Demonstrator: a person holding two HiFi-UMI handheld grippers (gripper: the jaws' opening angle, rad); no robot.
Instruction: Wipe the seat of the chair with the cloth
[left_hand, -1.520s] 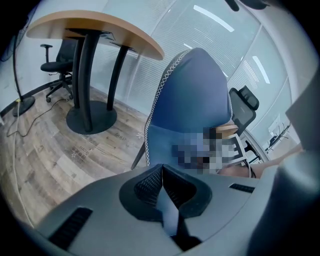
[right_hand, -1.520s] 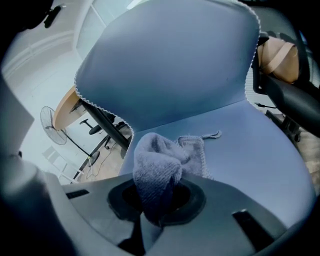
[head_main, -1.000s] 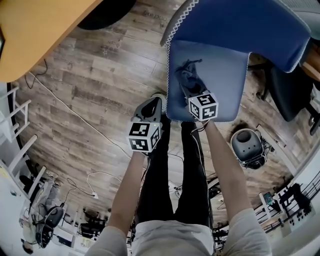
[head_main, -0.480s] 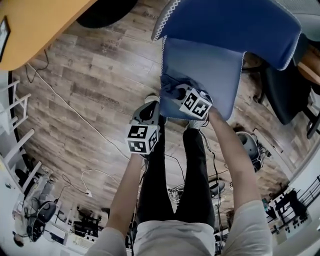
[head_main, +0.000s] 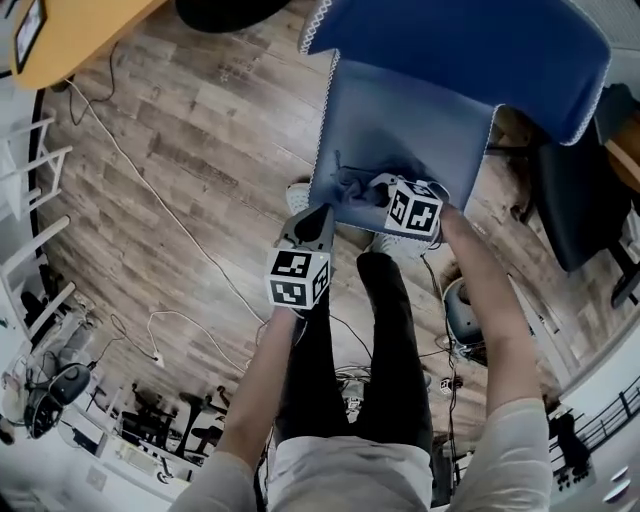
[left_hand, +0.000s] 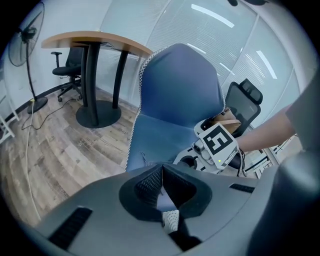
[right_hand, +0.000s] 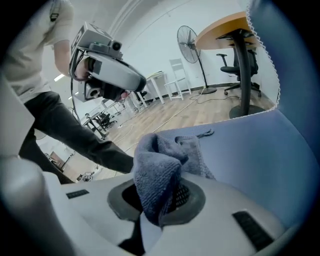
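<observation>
The blue chair seat (head_main: 405, 115) lies ahead of me, its backrest (head_main: 470, 45) at the far side. My right gripper (head_main: 372, 194) is shut on a grey-blue cloth (head_main: 349, 186) and holds it down on the seat near the front edge, left of centre. In the right gripper view the cloth (right_hand: 159, 162) bunches up between the jaws of the right gripper (right_hand: 162, 194), over the seat (right_hand: 250, 150). My left gripper (head_main: 317, 214) hangs just off the seat's front left corner. Its jaws are closed on nothing (left_hand: 161, 176), pointing at the seat (left_hand: 160, 132).
A wooden table (head_main: 70, 25) with a black round base (head_main: 225, 10) stands at the far left. Cables (head_main: 150, 215) run over the wood floor. A black office chair (head_main: 575, 190) is at the right, a round grey device (head_main: 458, 312) on the floor by my right leg.
The right gripper has dragged the cloth from the seat's left middle toward its front edge. The left gripper has stayed by the front left corner, still closed.
</observation>
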